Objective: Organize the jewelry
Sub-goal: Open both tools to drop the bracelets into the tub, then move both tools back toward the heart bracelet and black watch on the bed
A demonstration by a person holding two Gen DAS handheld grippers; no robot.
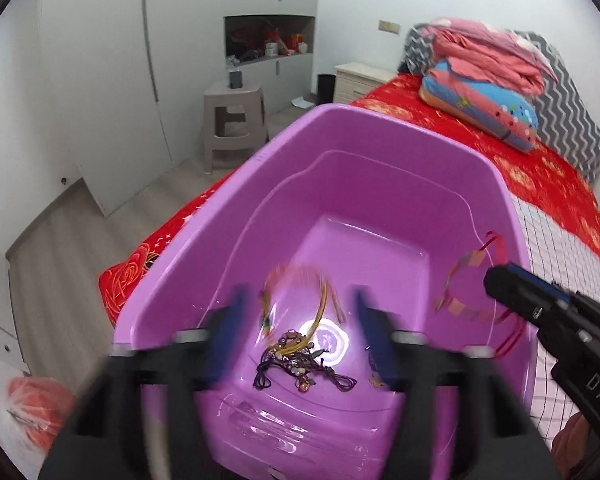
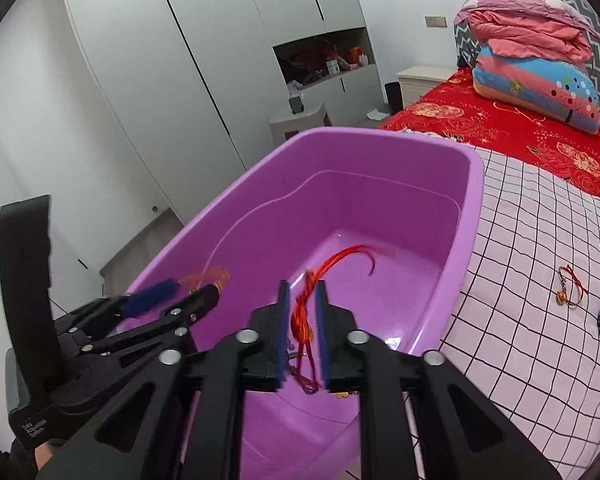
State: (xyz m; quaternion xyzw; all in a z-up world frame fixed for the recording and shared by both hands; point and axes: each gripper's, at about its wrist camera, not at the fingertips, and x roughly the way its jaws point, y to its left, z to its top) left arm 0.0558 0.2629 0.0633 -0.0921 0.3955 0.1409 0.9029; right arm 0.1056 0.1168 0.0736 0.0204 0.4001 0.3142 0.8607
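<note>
Left wrist view: the left gripper point(image 1: 300, 332) is held wide open and empty over a purple plastic tub point(image 1: 380, 148), where tangled necklaces point(image 1: 300, 364) lie. Right wrist view: a red cord bracelet point(image 2: 305, 312) is pinched between the nearly closed fingers of the right gripper point(image 2: 303, 320) above the tub; a gold pendant point(image 2: 568, 290) lies on the checked sheet point(image 2: 520, 340).

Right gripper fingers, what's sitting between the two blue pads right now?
In the right wrist view, a red cord necklace hangs between the right gripper pads, above the purple tub. Whether the pads actually pinch it is unclear.
</note>
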